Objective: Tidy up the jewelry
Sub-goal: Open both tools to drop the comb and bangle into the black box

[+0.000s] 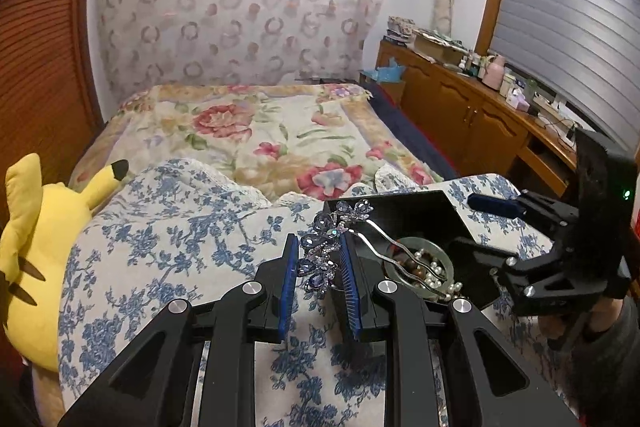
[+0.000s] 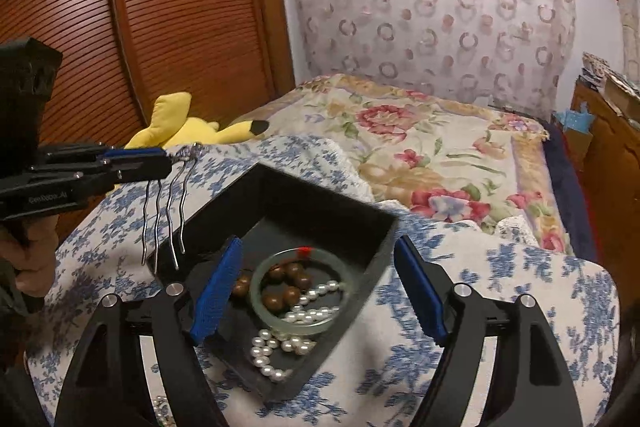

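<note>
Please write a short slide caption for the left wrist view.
Left hand-held gripper holds a blue crystal hairpin beside the black tray of jewelry.

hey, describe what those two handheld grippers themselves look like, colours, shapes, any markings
Both are black plastic with angular linkage arms and round silver pivot bolts. The left gripper and right gripper have ribbed blue pads. The left carries small pale lettering along its side; the right's boxy rear housing shows a green light.
</note>
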Motion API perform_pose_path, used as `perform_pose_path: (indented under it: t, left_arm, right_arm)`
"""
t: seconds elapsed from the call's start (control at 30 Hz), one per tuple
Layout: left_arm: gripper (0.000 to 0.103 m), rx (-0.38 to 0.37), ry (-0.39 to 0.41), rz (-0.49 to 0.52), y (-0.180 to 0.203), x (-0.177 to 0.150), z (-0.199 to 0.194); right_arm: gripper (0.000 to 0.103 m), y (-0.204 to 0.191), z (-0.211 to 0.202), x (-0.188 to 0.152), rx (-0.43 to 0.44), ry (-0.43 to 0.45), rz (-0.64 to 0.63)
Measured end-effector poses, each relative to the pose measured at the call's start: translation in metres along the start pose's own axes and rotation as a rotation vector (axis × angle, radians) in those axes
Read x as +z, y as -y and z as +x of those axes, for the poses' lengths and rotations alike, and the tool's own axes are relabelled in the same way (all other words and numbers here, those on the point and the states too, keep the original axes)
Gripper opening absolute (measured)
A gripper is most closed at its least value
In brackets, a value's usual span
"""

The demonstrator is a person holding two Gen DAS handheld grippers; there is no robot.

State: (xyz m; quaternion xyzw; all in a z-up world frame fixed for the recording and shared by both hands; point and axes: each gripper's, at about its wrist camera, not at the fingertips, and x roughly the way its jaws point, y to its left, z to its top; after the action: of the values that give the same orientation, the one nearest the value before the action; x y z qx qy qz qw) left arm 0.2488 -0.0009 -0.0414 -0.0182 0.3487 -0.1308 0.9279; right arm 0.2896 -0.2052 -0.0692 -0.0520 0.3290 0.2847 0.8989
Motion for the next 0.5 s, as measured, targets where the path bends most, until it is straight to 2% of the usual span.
perform_pose_path:
  t: [0.2,0.5]
  left_arm:
    - [0.02,0.003,-0.011,0.039,0.015,0.006,0.018]
    - [0.02,0.008,-0.044,0.092,0.033,0.008,0.041]
  right_arm:
    - [0.08,0.022,-0.003,-0.005,-0.081,0.008,0.037]
    - [0.08,0.033,-0.007,-0.007,-0.113,0.016,0.05]
